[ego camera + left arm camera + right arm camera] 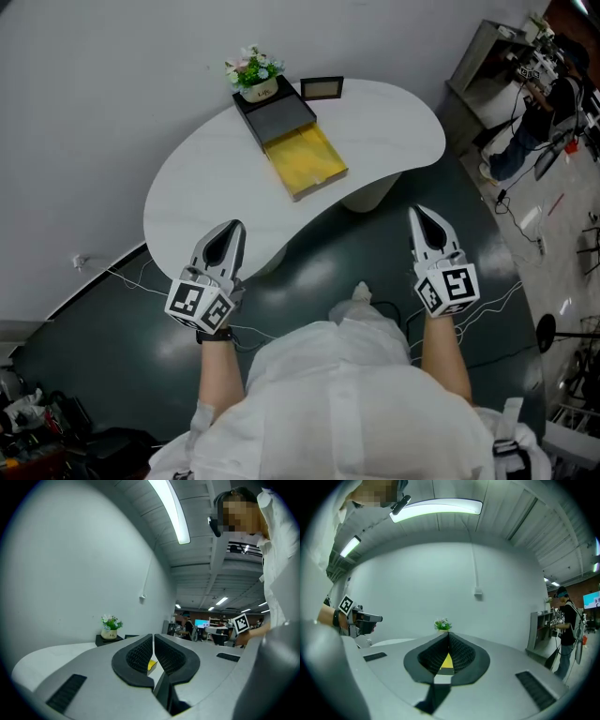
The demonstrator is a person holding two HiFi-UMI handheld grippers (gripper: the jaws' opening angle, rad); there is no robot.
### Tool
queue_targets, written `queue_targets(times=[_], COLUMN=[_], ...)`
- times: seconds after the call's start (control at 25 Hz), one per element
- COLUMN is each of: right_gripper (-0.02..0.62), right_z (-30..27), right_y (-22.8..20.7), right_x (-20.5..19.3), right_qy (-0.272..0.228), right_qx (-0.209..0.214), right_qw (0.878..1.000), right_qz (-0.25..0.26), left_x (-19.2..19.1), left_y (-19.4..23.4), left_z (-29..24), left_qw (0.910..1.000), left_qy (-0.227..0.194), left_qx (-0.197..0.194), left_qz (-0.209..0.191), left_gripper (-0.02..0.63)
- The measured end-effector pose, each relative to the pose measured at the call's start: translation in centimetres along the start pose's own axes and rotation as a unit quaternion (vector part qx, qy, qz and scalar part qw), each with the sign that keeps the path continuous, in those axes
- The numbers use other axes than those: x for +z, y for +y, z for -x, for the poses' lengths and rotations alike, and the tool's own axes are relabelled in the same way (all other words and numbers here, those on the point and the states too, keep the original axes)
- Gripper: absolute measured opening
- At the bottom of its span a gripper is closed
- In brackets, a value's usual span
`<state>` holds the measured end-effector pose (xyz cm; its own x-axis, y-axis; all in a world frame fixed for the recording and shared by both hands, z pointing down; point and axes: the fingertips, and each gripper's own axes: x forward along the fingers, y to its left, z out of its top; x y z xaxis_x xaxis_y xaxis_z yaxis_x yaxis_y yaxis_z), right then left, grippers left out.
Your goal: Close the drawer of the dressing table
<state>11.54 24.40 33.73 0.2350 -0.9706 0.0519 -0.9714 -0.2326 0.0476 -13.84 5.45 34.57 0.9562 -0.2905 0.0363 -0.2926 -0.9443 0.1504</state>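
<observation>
On the white dressing table (202,211) stands a small black drawer box (277,116). Its yellow-lined drawer (307,160) is pulled out toward me, and a potted plant (254,74) stands on top of the box. My left gripper (233,226) hovers at the table's near left edge, shut and empty. My right gripper (418,213) is off the table's near right edge, also shut and empty. In the left gripper view the left gripper (153,636) shows a sliver of the yellow drawer (151,665) behind its jaws. In the right gripper view the right gripper (448,633) points at the drawer (446,661).
A small picture frame (321,88) stands to the right of the box. The table's pedestal (368,194) rests on dark floor crossed by cables (131,278). Shelving (487,56) and a person (534,131) are at the far right. Clutter (37,422) lies at the lower left.
</observation>
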Motion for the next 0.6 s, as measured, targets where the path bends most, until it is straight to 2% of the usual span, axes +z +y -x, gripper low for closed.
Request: queue_targets(times=[0.2, 0.6], right_gripper=[0.009, 0.009], right_z=[-1.5, -4.5], right_y=[-1.2, -5.6], right_x=[-0.1, 0.3], right_qy=[0.006, 0.005], right_qx=[0.000, 0.024], right_qw=[1.000, 1.000], right_qz=[-0.009, -0.009], left_x=[0.1, 1.4], left_y=[0.1, -0.3], left_z=[-1.8, -5.9], left_qw=[1.0000, 0.9997], left_qy=[0.008, -0.001], left_qx=[-0.003, 0.024], left_qz=[-0.004, 0.002], left_gripper=[0.023, 0.023])
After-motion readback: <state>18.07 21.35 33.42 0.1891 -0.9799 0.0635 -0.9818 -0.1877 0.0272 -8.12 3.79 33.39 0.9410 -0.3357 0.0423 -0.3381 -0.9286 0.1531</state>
